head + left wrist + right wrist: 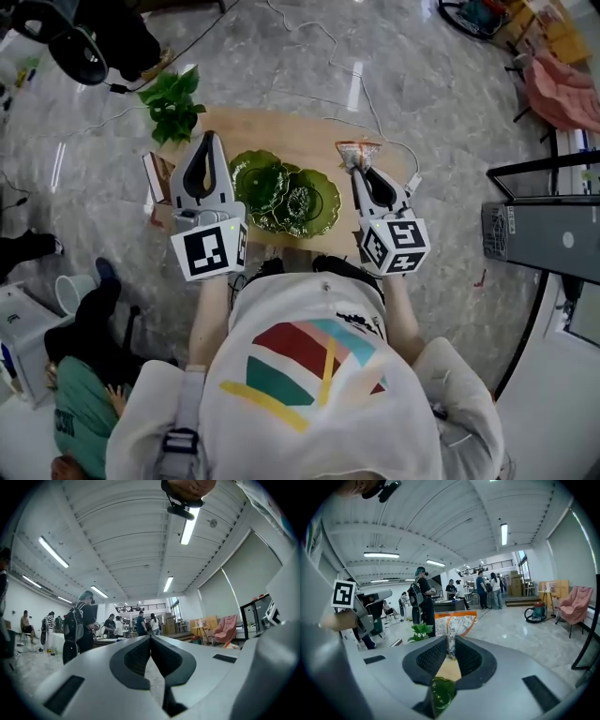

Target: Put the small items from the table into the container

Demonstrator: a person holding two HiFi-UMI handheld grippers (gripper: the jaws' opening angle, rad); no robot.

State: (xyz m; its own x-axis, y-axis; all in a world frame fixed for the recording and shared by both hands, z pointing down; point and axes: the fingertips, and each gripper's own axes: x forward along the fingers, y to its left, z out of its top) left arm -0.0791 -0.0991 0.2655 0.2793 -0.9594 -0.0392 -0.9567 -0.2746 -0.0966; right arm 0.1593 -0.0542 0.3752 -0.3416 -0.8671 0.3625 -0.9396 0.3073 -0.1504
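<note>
Nearest the head camera is the person's white T-shirt with red, green and yellow stripes (309,375). Both forearms reach forward from it, each hand carrying one gripper over a light wooden worktop (281,127).

Left gripper (208,141): the jaws are fully together, tips meeting, with nothing between them. It points level, out into the room and across the left part of the worktop.

Right gripper (357,169): the jaws stand narrow and clamp the lower edge of an orange-and-white printed snack packet (454,623). The packet stands upright above the jaw tips. In the head view it sits near the right far corner of the worktop, beside the container and not in it.

Container: a green glass dish with leaf-shaped lobes (328,202) rests at the centre of the worktop, between the two grippers. The right gripper view shows part of it through the gap behind the jaws.

A green leafy plant (172,105) stands at the left far corner of the worktop.
</note>
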